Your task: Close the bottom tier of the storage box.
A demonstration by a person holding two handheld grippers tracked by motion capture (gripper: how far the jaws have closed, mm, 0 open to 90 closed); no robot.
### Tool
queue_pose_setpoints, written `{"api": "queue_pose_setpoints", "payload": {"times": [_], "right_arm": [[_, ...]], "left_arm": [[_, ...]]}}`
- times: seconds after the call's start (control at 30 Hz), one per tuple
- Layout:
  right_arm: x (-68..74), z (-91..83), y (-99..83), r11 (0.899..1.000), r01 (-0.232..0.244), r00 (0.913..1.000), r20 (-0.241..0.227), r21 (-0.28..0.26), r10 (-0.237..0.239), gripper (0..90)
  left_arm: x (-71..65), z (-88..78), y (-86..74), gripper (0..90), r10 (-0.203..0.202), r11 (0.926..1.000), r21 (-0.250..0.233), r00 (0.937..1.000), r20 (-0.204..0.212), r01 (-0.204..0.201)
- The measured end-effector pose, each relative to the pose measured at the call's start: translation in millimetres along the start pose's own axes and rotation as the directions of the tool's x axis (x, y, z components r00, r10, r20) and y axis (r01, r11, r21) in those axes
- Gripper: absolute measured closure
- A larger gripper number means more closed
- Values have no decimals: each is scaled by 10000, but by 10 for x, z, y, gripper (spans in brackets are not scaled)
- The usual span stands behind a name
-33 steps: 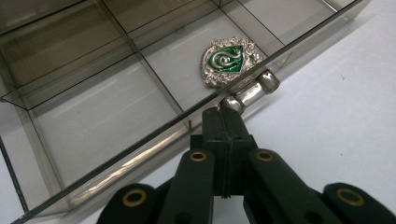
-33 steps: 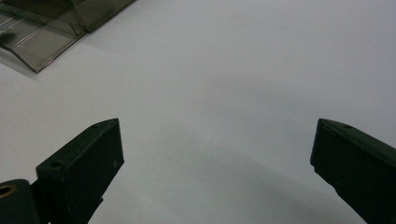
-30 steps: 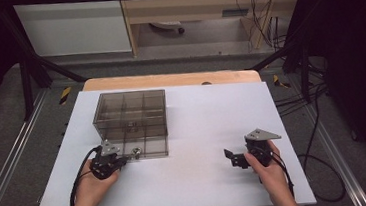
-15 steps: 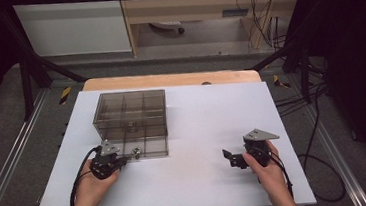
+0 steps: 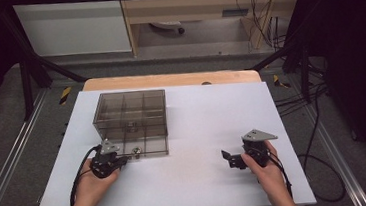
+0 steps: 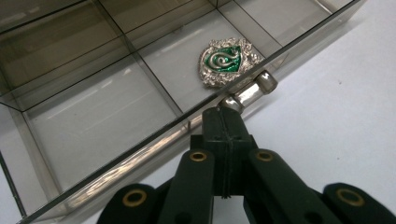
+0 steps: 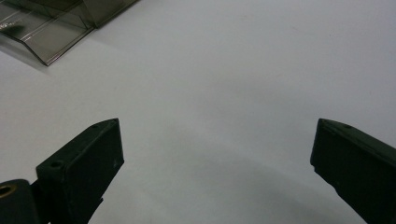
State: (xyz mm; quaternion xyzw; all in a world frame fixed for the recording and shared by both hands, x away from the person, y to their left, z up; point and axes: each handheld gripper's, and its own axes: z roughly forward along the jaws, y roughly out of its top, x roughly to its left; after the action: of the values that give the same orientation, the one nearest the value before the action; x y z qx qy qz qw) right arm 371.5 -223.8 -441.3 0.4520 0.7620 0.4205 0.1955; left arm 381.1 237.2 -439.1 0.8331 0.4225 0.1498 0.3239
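A smoky clear plastic box [image 5: 129, 118] with several compartments stands on the white table [image 5: 198, 126], left of centre. A silver and green crest badge [image 6: 226, 60] lies in a front compartment, just behind a small silver knob [image 6: 252, 91] on the box's front wall [image 5: 136, 150]. My left gripper [image 5: 125, 160] is at that front wall. Its jaws are shut [image 6: 224, 113], with their tips right at the near end of the knob; I cannot tell whether they touch. My right gripper [image 5: 229, 159] rests low over bare table at the right, jaws wide open [image 7: 218, 128] and nothing between them.
A corner of the box [image 7: 46, 28] shows at the top left of the right gripper view. A wooden board [image 5: 169, 79] sticks out behind the white table top. Cables [image 5: 301, 102] trail on the floor to the right, and dark frame legs stand at both sides.
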Motion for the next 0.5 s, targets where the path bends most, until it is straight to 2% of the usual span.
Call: {"api": "queue_pose_setpoints", "payload": {"times": [0.27, 0.5], "right_arm": [[1, -4, 1, 10000, -61, 10000, 2, -34, 61, 28], [1, -3, -1, 10000, -37, 10000, 2, -14, 37, 28]], "left_arm": [[11, 14, 52, 900, 180, 9994, 310, 9998, 33, -181], [21, 34, 102, 900, 262, 9989, 397, 9997, 16, -262]]}}
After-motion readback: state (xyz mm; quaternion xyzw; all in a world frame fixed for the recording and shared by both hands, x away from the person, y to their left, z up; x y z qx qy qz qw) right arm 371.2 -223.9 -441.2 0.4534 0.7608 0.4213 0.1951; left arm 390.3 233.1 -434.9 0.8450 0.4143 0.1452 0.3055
